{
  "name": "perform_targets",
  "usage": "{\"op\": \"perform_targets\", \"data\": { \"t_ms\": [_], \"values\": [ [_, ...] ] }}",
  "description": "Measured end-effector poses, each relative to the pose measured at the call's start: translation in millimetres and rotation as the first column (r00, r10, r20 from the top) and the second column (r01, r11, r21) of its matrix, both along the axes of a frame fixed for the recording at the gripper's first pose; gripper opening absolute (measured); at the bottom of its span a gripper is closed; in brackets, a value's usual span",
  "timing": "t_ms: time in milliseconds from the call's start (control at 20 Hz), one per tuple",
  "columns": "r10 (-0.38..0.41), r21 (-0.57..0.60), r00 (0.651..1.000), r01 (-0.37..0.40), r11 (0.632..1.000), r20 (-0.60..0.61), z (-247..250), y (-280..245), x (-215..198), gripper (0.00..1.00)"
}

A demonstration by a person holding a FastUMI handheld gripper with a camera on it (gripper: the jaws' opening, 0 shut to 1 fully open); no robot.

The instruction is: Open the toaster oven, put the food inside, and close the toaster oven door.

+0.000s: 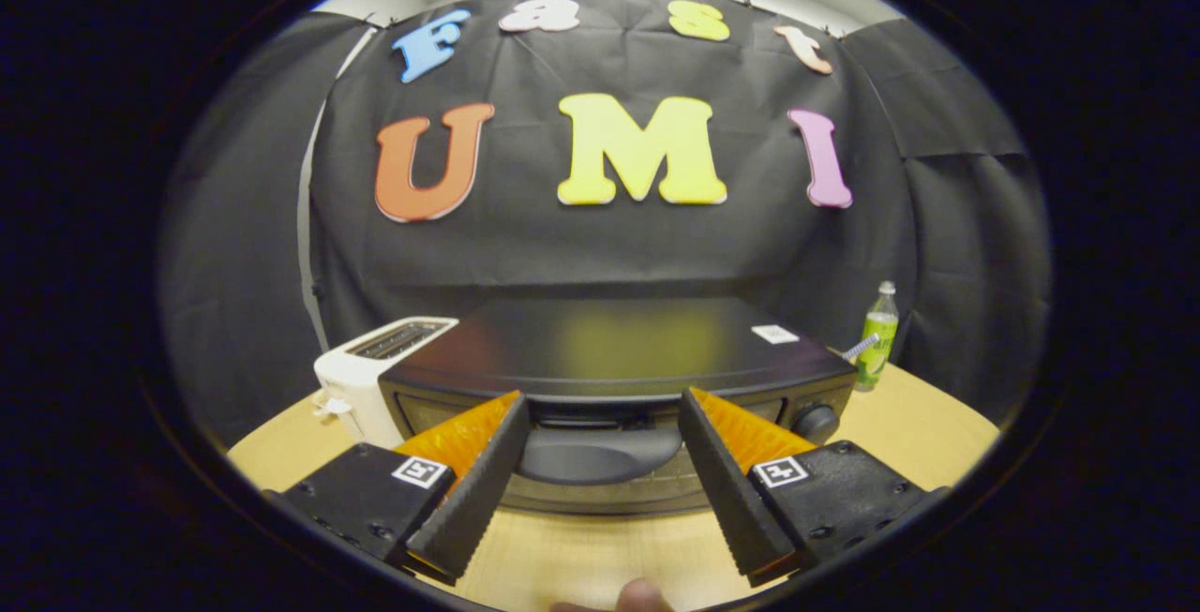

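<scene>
The gripper (600, 410) hung with its jaws wide apart on either side of the handle (600, 451) on the shut door of the black toaster oven (609, 340), which stood on the wooden bench (600, 546) between a white toaster (361, 378) and a green bottle (877, 335).

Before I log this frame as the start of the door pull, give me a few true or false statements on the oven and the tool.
1. The toaster oven door is shut. True.
2. The tool is clamped on the door handle. False: its fingers stand open, with the handle seen between them.
3. A white toaster stands beside the oven. True.
4. The green bottle lies on its side. False: it stands upright on the table.
</scene>
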State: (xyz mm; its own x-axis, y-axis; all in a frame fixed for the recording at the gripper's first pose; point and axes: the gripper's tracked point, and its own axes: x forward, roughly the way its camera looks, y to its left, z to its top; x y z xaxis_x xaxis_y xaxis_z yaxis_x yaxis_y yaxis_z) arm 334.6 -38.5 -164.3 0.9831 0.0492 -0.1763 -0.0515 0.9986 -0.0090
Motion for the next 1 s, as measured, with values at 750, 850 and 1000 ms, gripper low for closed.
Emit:
{"op": "perform_targets", "data": {
  "t_ms": [750, 850, 1000],
  "values": [
    [0.031, -0.015, 0.99, -0.034, 0.999, -0.141, -69.0, -9.1, -101.2, 1.0],
    [0.032, -0.022, 0.984, -0.037, 0.999, -0.177, -77.8, -9.5, -108.9, 1.0],
    [0.044, -0.024, 0.97, -0.051, 0.998, -0.24, -95.4, -10.1, -122.3, 1.0]
  ]
}}
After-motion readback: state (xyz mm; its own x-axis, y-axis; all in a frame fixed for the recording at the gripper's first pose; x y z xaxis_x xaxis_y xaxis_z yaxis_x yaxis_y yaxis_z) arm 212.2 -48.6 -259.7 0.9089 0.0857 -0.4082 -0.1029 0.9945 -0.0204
